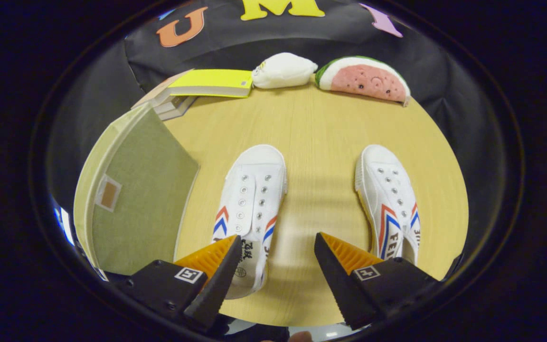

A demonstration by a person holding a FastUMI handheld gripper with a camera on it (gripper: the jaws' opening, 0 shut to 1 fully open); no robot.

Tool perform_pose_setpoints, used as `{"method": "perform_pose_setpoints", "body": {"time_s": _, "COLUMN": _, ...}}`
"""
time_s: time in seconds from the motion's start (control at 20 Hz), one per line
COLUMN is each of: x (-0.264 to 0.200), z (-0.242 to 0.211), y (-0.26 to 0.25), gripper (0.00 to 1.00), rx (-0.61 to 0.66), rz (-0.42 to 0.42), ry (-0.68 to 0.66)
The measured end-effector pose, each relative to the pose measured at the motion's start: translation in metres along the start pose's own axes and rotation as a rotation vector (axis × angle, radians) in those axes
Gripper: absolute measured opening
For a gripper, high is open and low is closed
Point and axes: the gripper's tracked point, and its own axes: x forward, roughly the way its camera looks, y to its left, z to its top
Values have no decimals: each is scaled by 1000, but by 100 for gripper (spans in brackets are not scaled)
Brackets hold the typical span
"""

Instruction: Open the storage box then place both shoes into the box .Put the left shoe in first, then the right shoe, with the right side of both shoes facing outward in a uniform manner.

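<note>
Two white canvas shoes with red and blue chevrons lie on the wooden table (321, 128), toes pointing away from me. The left shoe (253, 194) lies just ahead of my left finger, which covers part of its heel. The right shoe (390, 199) lies ahead of and outside my right finger. My gripper (278, 244) is open, with bare table between its fingers. The green fabric storage box (136, 194) stands left of the left shoe with its lid down; a brown tab shows on the lid.
At the far edge of the table lie a yellow book (209, 83) on a small stack, a white plush toy (283, 70) and a watermelon-slice plush (366, 78). Bare table stretches between and beyond the shoes.
</note>
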Motion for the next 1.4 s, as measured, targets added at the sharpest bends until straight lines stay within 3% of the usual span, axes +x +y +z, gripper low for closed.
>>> {"method": "perform_pose_setpoints", "body": {"time_s": 0.15, "x": 15, "z": 1, "y": 0, "gripper": 93, "rx": -12, "rz": 15, "ry": 77}}
{"method": "perform_pose_setpoints", "body": {"time_s": 0.3, "x": 22, "z": 3, "y": 6, "gripper": 78, "rx": -12, "rz": 44, "ry": 135}}
{"method": "perform_pose_setpoints", "body": {"time_s": 0.55, "x": 24, "z": 6, "y": 19, "gripper": 39, "rx": 11, "rz": 112, "ry": 194}}
{"method": "perform_pose_setpoints", "body": {"time_s": 0.6, "x": 26, "z": 5, "y": 18, "gripper": 23, "rx": 10, "rz": 113, "ry": 196}}
{"method": "perform_pose_setpoints", "body": {"time_s": 0.7, "x": 23, "z": 5, "y": 18, "gripper": 13, "rx": 31, "rz": 125, "ry": 193}}
{"method": "perform_pose_setpoints", "body": {"time_s": 0.8, "x": 21, "z": 4, "y": 18, "gripper": 7, "rx": 51, "rz": 142, "ry": 190}}
{"method": "perform_pose_setpoints", "body": {"time_s": 1.1, "x": -6, "z": -6, "y": 34, "gripper": 6, "rx": 171, "rz": 180, "ry": 168}}
{"method": "perform_pose_setpoints", "body": {"time_s": 1.4, "x": -75, "z": -1, "y": 55, "gripper": 6, "rx": 268, "rz": 194, "ry": 51}}
